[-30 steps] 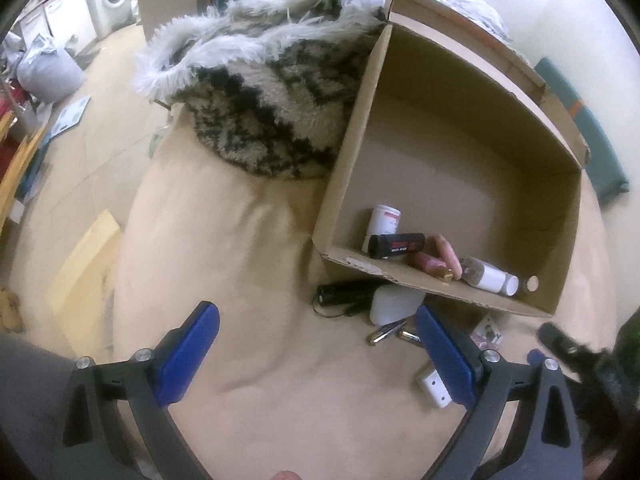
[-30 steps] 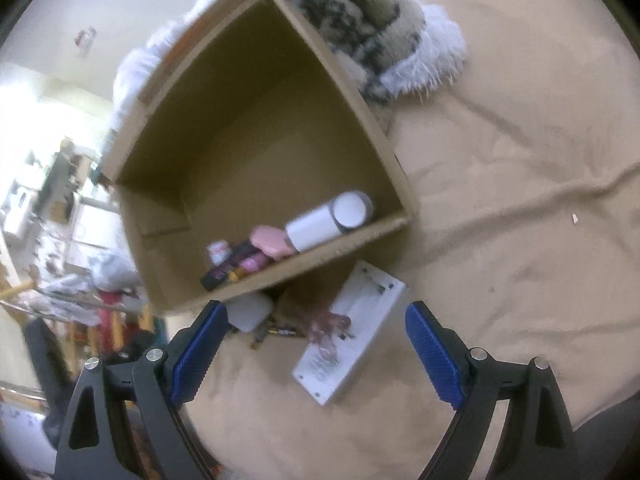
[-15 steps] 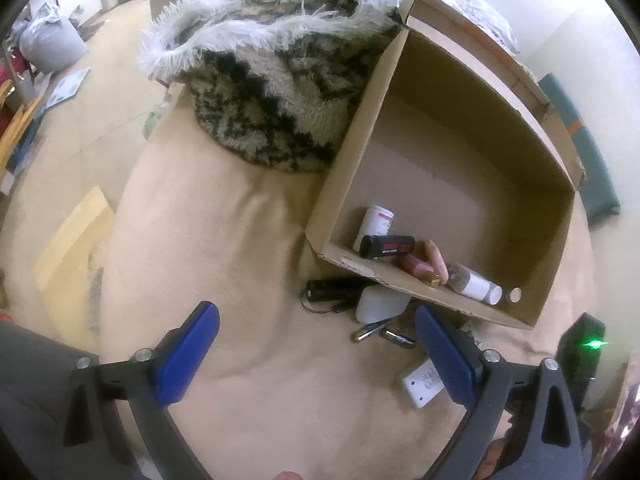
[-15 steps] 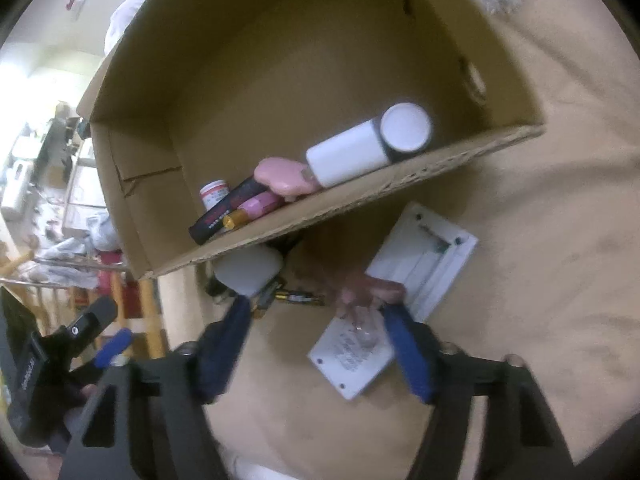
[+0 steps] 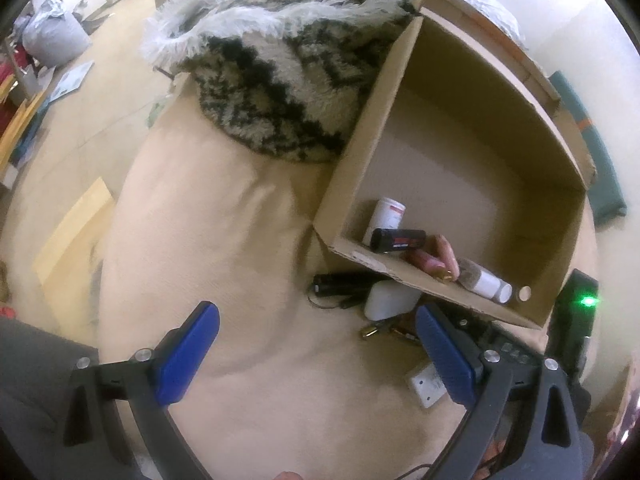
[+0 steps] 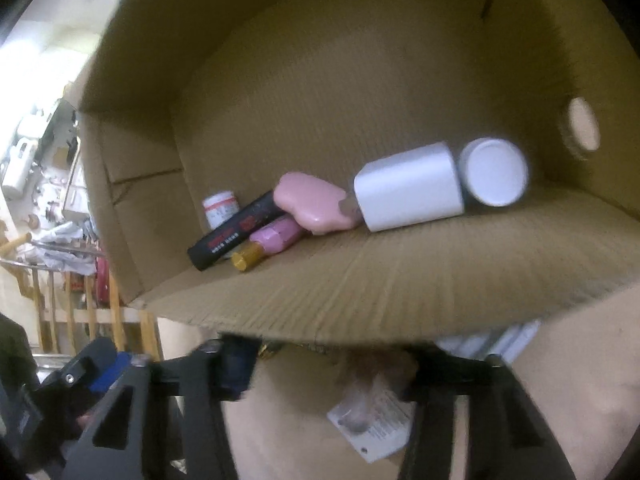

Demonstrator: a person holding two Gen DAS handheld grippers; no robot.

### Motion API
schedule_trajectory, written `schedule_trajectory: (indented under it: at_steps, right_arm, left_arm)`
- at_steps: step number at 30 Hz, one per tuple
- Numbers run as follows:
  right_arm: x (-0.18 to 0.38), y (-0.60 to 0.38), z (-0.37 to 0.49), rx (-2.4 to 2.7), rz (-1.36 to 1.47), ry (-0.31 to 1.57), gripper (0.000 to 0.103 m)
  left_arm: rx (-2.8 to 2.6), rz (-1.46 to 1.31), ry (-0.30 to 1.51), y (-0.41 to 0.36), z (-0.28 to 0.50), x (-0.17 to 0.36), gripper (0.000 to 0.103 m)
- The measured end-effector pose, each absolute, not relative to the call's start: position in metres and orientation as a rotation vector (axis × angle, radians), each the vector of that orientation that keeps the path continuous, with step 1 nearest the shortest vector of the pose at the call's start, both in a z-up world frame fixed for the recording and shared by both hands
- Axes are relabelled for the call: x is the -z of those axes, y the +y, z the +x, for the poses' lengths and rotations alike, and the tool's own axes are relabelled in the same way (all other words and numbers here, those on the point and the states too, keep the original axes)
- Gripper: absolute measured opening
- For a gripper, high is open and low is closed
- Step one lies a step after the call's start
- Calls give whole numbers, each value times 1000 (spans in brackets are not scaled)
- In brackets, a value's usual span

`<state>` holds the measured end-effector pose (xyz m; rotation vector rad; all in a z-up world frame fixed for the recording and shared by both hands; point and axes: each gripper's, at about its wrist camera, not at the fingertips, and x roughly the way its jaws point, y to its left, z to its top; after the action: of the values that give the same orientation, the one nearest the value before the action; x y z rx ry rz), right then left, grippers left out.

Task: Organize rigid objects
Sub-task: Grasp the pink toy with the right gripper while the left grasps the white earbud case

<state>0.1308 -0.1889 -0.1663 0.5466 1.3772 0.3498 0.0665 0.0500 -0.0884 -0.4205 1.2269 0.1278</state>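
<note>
Your cardboard box point(image 6: 400, 280) lies open on the beige cover, holding a white bottle point(image 6: 412, 188), a pink case point(image 6: 316, 204), a pink tube point(image 6: 276, 238) with a gold cap, a black marker point(image 6: 236, 236) and a small white jar point(image 6: 219, 209), all lying along its near wall. Just outside it you have a black flashlight point(image 5: 340, 284), a white block point(image 5: 390, 301) and a white plate point(image 5: 426, 385).

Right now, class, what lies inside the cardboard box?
Inside the cardboard box, along its near wall: a white bottle, a pink case, a pink tube with a gold cap, a black tube and a small white jar. Anything beneath them is hidden.
</note>
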Motion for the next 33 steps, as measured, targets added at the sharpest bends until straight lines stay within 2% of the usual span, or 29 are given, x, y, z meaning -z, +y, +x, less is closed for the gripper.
schedule_trajectory:
  at_steps: [2, 4, 5, 9, 18, 25, 33]
  right_arm:
    - [173, -184, 132, -353, 534, 1404, 42]
    - [177, -181, 134, -349, 520, 1408, 35]
    - [178, -182, 134, -339, 514, 1402, 26]
    - [175, -185, 130, -327, 493, 1403, 20]
    - [116, -197, 97, -388, 427, 1344, 19]
    - [110, -212, 89, -400, 458, 1266, 19]
    - [61, -235, 76, -406, 457, 1066, 19]
  left_arm:
    - [-133, -421, 1232, 51, 68, 90, 98]
    - [-136, -421, 1234, 50, 69, 92, 98]
    - [-137, -417, 1236, 50, 70, 93, 98]
    - [-140, -408, 1249, 49, 72, 98, 98]
    - [-152, -403, 1277, 48, 73, 109, 98]
    - [-165, -356, 1272, 41, 73, 118, 98]
    - [-117, -229, 1258, 13, 65, 132, 98]
